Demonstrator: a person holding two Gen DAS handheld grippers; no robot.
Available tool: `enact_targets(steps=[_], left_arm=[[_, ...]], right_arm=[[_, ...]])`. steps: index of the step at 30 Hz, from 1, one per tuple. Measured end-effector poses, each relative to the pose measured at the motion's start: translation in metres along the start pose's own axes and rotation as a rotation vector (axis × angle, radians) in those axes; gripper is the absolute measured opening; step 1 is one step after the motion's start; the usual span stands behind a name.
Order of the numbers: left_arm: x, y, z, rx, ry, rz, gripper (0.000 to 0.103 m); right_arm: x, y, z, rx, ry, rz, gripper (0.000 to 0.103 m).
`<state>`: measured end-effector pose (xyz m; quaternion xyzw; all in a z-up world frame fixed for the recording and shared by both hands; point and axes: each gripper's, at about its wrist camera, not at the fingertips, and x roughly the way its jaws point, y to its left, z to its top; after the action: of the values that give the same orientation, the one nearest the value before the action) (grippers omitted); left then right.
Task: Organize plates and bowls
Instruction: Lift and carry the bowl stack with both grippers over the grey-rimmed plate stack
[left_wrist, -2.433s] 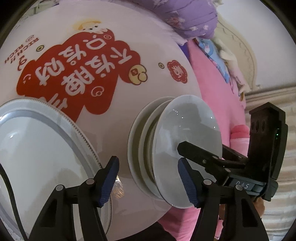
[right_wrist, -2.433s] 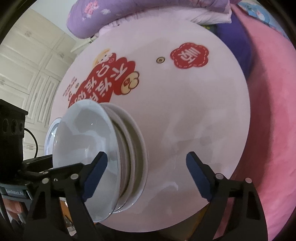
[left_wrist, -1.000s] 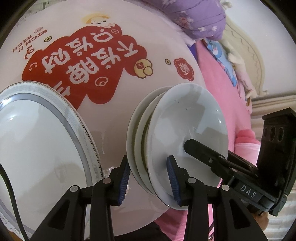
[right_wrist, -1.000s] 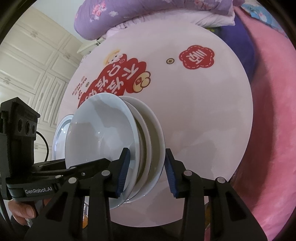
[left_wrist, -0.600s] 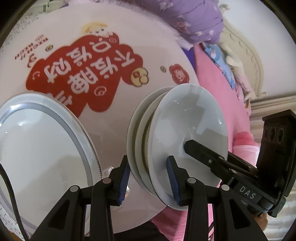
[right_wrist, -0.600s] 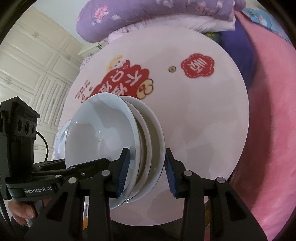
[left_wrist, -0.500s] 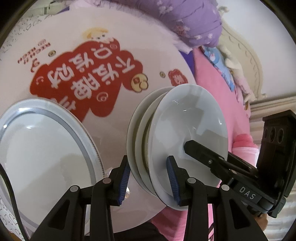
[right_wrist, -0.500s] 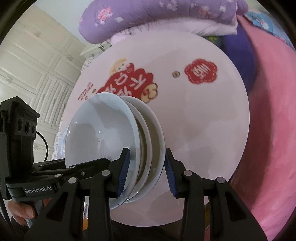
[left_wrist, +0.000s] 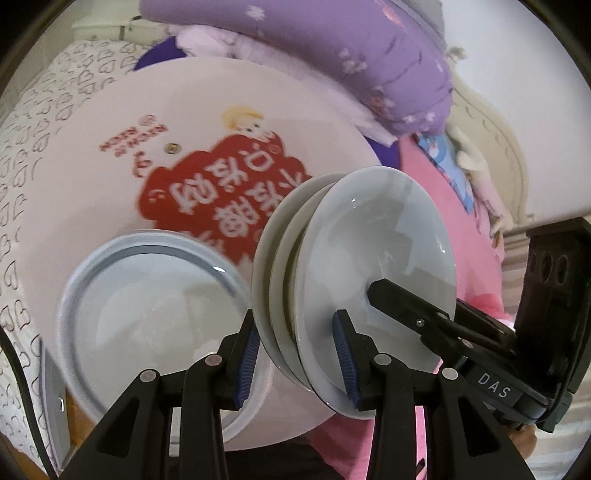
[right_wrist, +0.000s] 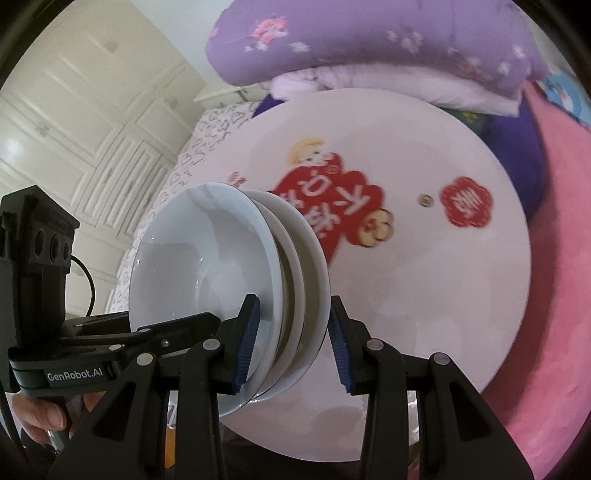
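Note:
A stack of three white bowls (left_wrist: 373, 258) is held in the air above the round pink table (left_wrist: 92, 177). My left gripper (left_wrist: 295, 350) is shut on one side of the stack's rims. My right gripper (right_wrist: 291, 343) is shut on the opposite side of the same stack (right_wrist: 207, 273). Each gripper shows in the other's view: the right one in the left wrist view (left_wrist: 480, 354), the left one in the right wrist view (right_wrist: 74, 354). A large white plate with a grey rim (left_wrist: 147, 317) lies on the table below and left of the stack.
The table (right_wrist: 424, 295) carries a red printed emblem (left_wrist: 218, 199) and a small red sticker (right_wrist: 466, 201). Purple bedding (left_wrist: 332, 48) and a pink blanket (right_wrist: 565, 258) lie behind and right of the table. White cabinet doors (right_wrist: 92, 110) stand at the left.
Both grippers closed on the bowl stack and have lifted it off the table. The table and large plate now look farther away and lower in view.

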<state>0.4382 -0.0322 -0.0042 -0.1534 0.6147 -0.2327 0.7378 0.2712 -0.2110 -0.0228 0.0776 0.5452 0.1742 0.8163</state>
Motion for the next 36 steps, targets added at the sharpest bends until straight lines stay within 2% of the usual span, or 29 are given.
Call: enact_targets(steps=[8, 15, 24, 36], left_arm=[[-0.045, 0.033, -0.016, -0.049, -0.033, 0.033, 0.036], [-0.070, 0.062, -0.038, -0.090, -0.052, 0.069, 0.036], [-0.075, 0.086, -0.067, -0.127, -0.036, 0.086, 0.035], [-0.056, 0.096, -0.073, -0.146, -0.022, 0.091, 0.035]], right_arm=[[0.020, 0.045, 0.005, -0.067, 0.041, 0.032, 0.038], [0.043, 0.074, -0.004, -0.113, 0.085, 0.051, 0.038], [0.070, 0.088, -0.024, -0.137, 0.146, 0.045, 0.038], [0.084, 0.090, -0.033, -0.148, 0.188, 0.033, 0.038]])
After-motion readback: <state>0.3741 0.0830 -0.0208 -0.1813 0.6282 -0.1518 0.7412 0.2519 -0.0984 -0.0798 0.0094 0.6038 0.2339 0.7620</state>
